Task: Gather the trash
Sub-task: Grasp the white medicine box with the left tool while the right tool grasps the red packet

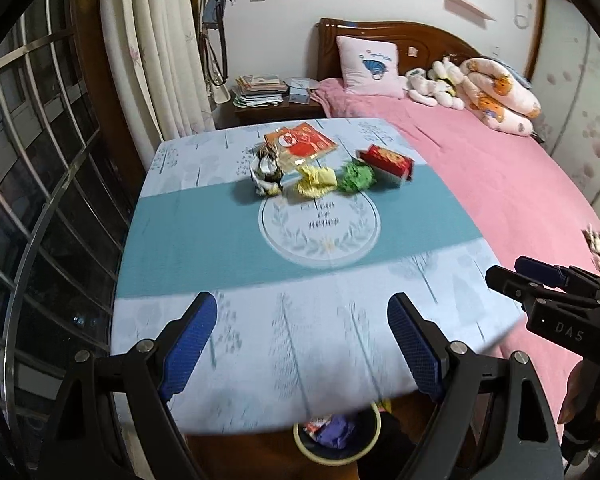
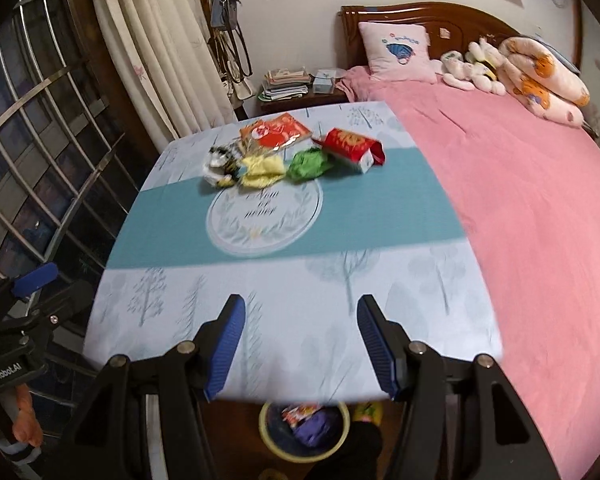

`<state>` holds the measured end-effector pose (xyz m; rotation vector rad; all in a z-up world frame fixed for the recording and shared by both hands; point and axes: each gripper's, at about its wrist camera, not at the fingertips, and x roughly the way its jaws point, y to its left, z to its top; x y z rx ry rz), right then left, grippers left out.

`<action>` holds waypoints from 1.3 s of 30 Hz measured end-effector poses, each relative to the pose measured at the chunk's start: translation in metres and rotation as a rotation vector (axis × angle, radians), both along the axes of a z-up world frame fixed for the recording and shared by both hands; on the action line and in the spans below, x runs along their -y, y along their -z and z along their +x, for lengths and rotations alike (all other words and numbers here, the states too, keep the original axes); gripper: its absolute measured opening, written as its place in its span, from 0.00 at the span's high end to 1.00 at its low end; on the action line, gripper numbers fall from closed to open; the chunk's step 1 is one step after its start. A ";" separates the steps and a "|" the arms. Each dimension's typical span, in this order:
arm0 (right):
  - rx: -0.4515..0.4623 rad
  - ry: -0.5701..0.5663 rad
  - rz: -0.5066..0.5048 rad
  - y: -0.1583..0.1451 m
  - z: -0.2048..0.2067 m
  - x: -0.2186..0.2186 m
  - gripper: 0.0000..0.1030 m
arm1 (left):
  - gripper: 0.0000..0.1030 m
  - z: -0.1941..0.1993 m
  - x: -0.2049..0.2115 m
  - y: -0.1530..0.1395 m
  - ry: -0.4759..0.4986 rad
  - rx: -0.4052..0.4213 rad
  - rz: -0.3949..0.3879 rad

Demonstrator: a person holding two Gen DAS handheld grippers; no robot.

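Left gripper (image 1: pixel 302 344): held above the near edge of the table; the blue-padded fingers are spread wide apart and nothing is held between them. It is also seen at the left edge of the right wrist view (image 2: pixel 34 280).
Right gripper (image 2: pixel 301 344): held above the near edge of the table, jaws set apart, nothing gripped. It is also seen side-on at the right edge of the left wrist view (image 1: pixel 540 280).
Table (image 1: pixel 204 236): covered by a pale blue cloth with a teal band and a round printed emblem; placed just beside the bed.
Trash on table: five pieces are grouped at the far side, beyond the emblem and well apart from both grippers.
Dark crumpled wrapper (image 1: pixel 266 172): leftmost of the group.
Yellow crumpled paper (image 1: pixel 317 180): just beside the dark wrapper.
Green crumpled paper (image 1: pixel 356 177): between the yellow paper and the red box.
Red box (image 1: pixel 388 162): lying on its side at the right end of the group.
Red flat packet (image 1: pixel 300 143): lying flat behind the crumpled pieces.
Bin (image 2: pixel 304 430): round, yellow-rimmed, set on the floor below the near table edge; a purple item and a red-and-white wrapper are seen inside.
Bed (image 2: pixel 520 200): spread with a pink cover; a pink pillow (image 2: pixel 396 54) is propped at the headboard.
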<state>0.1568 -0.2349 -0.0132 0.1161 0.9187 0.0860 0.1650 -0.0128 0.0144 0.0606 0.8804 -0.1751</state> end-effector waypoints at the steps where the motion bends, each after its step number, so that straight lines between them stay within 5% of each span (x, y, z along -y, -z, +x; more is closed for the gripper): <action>1: -0.004 -0.016 -0.009 0.002 0.016 0.007 0.43 | 0.16 0.014 0.007 0.001 -0.015 -0.005 0.000; 15: -0.047 -0.313 -0.228 0.040 0.220 0.060 0.37 | 0.16 0.182 0.101 0.054 -0.169 -0.183 -0.040; 23: -0.130 -0.409 -0.158 0.063 0.302 0.069 0.37 | 0.16 0.224 0.111 0.079 -0.236 -0.241 -0.029; 31: -0.256 -0.499 -0.129 0.103 0.336 0.063 0.38 | 0.16 0.256 0.120 0.103 -0.267 -0.282 -0.022; 39: -0.247 -0.518 0.003 0.100 0.333 0.073 0.71 | 0.16 0.267 0.125 0.108 -0.267 -0.291 -0.016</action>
